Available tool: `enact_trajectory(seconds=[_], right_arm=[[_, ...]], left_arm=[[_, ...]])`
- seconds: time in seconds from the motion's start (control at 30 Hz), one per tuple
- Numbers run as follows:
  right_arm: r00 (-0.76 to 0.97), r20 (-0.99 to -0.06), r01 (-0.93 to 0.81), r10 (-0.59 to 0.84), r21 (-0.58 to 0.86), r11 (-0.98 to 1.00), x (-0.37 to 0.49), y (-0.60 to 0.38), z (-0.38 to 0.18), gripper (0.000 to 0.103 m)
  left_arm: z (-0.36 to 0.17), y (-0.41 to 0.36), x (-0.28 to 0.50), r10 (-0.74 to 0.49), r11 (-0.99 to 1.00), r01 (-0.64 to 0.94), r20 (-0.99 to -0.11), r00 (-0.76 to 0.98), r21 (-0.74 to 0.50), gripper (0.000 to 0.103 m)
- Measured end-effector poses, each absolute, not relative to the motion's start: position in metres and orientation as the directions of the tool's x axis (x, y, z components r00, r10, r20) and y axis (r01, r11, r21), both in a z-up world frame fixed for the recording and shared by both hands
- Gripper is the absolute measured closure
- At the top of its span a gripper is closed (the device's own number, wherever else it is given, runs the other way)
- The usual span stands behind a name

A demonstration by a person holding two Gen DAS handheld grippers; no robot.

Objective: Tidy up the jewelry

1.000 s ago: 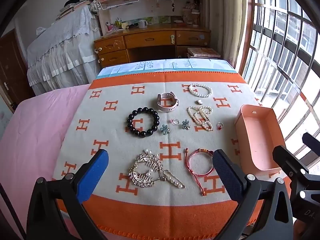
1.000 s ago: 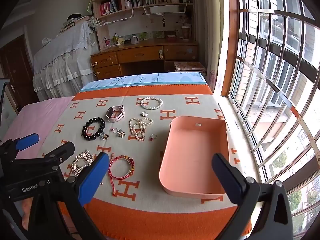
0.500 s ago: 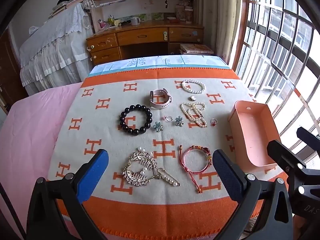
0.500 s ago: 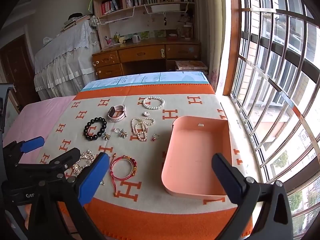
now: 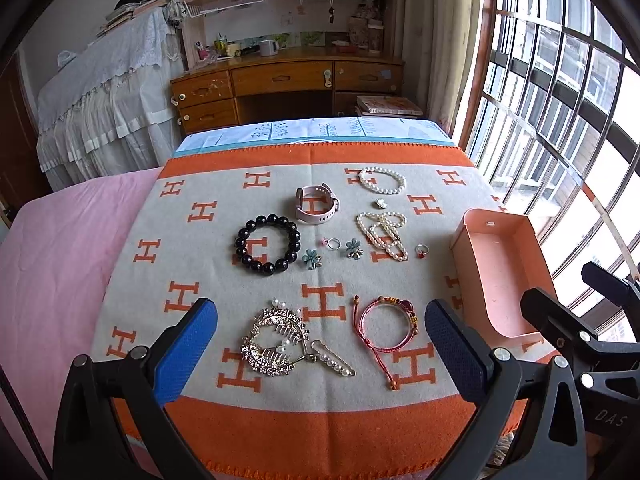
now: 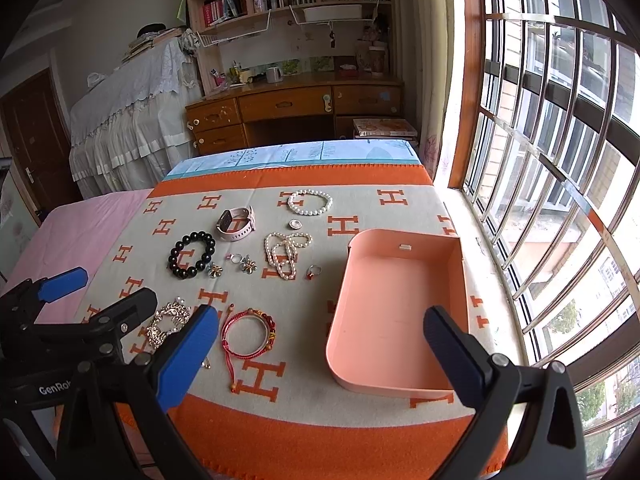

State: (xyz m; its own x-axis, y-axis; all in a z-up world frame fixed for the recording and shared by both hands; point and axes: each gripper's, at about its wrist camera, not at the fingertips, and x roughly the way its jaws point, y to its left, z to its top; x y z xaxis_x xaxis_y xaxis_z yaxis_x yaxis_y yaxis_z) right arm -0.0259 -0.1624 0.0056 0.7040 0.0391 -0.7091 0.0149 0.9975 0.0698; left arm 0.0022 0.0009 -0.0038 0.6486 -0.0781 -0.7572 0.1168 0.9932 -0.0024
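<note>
Jewelry lies spread on an orange and cream blanket point(image 5: 208, 264): a black bead bracelet point(image 5: 267, 250), a pink watch point(image 5: 317, 208), a round pearl bracelet point(image 5: 381, 180), a looped pearl strand point(image 5: 382, 234), a rhinestone hair comb point(image 5: 274, 342), a pearl pin point(image 5: 334, 362), a red cord bracelet point(image 5: 386, 326), small flower pieces and rings. An empty pink box point(image 6: 400, 312) stands at the right. My left gripper point(image 5: 320, 350) hovers open above the comb and cord bracelet. My right gripper point(image 6: 320, 354) is open above the box's near left corner.
A window with metal bars point(image 6: 552, 160) runs close along the right edge of the bed. A wooden desk point(image 5: 288, 84) and bookshelves stand beyond the far end. A pink sheet point(image 5: 60, 260) covers the left side. A white draped cloth point(image 5: 108, 100) is at back left.
Both views have shifted slightly: the left view has drifted so the jewelry sits a little lower and further left; the right gripper has eased back. Nothing on the blanket moved.
</note>
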Motion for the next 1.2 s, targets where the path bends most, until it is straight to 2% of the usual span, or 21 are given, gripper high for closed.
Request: enact_trajectory(seconds=[0.7,1.2], right_arm=[[0.689,-0.723,0.010,0.058,0.090,0.996,-0.025,-0.156,-0.005,0.000],[0.673,-0.735,-0.031,0.079,0.079,0.996,-0.008,-0.145,-0.011,0.000]], left_arm=[[-0.012,0.000,0.009,-0.088,0.991,0.134,-0.786,0.612,-0.006,0.001],[-0.014,0.008,0.047,-0.073,0.993,0.115,-0.803,0.592,-0.005,0.001]])
